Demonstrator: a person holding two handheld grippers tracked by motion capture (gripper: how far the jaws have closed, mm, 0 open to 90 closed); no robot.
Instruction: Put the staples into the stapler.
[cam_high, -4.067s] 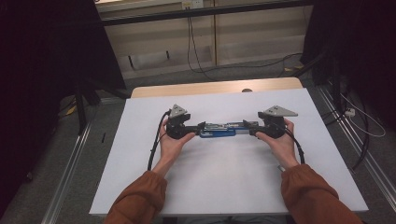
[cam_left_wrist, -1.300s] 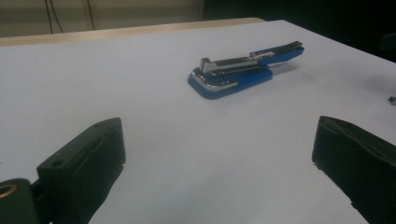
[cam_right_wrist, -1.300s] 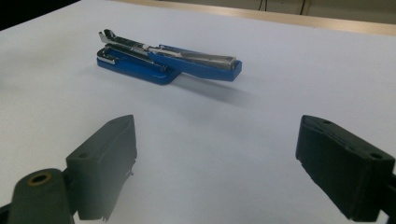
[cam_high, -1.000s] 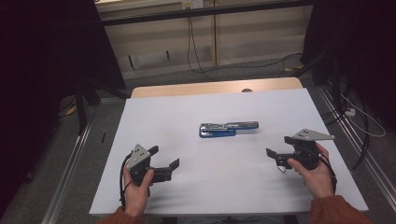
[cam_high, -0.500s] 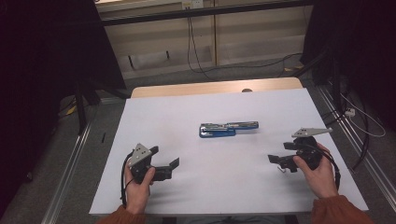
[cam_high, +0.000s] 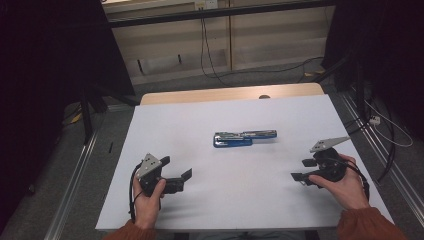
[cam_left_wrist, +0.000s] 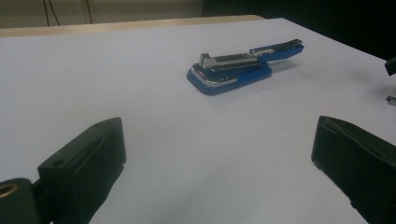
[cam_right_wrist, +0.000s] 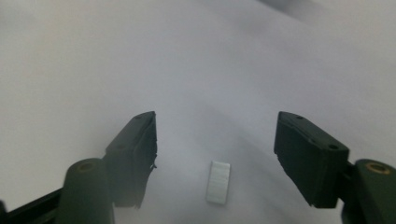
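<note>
A small silvery strip of staples (cam_right_wrist: 218, 182) lies flat on the white worktop (cam_high: 200, 125), between the two black jaws of the right gripper (cam_right_wrist: 217, 163) but touching neither; those jaws have just been closing and stand at a middling gap, with nothing pressed between them. In the high view the right gripper (cam_high: 299, 177) sits low near the worktop's right edge, held in the person's right hand (cam_high: 345, 187), its grey plate tilted upward. Farther in, near the middle of the worktop, lies the blue stapler (cam_high: 244, 138), opened out so that its metal magazine and blue top arm stretch to the right of the base; it is well apart from both grippers. In the left gripper view the stapler (cam_left_wrist: 238, 67) lies ahead, beyond the wide-spread jaws of the left gripper (cam_left_wrist: 219, 161), which hold nothing. The left gripper (cam_high: 186, 176) rests near the worktop's front left, in the person's left hand (cam_high: 147, 197), pointing right.
</note>
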